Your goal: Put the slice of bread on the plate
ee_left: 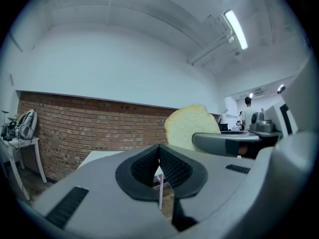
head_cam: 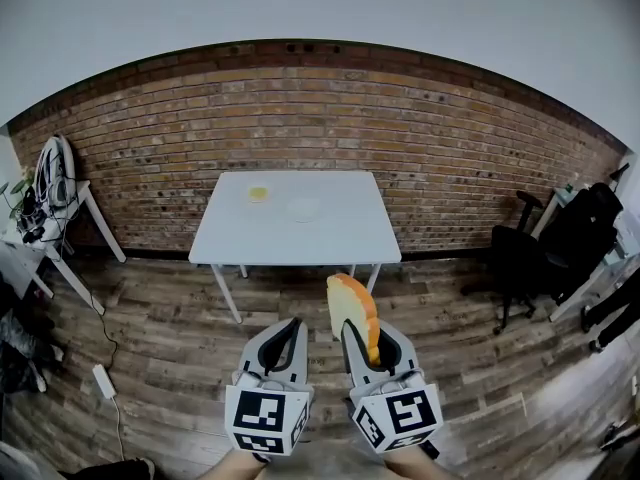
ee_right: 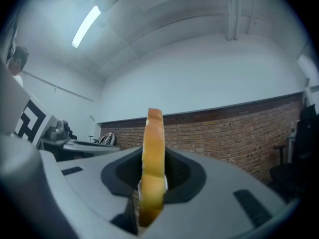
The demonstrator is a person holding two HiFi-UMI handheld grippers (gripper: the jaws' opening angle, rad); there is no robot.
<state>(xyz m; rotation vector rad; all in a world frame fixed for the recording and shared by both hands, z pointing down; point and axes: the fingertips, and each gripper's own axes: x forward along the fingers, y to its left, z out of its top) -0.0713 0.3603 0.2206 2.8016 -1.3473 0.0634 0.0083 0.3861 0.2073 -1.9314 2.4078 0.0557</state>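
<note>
Clamped upright in the right claw (head_cam: 366, 340), the slice of bread (head_cam: 352, 310) stands well short of what seems the plate (head_cam: 302, 209) on the desk (head_cam: 335, 236) ahead.

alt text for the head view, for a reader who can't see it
The right gripper holds a slice of bread upright between its jaws, with the left gripper shut and empty beside it. Ahead, across a wooden floor, a white table against a brick wall carries a plate and a small yellow item.
</note>
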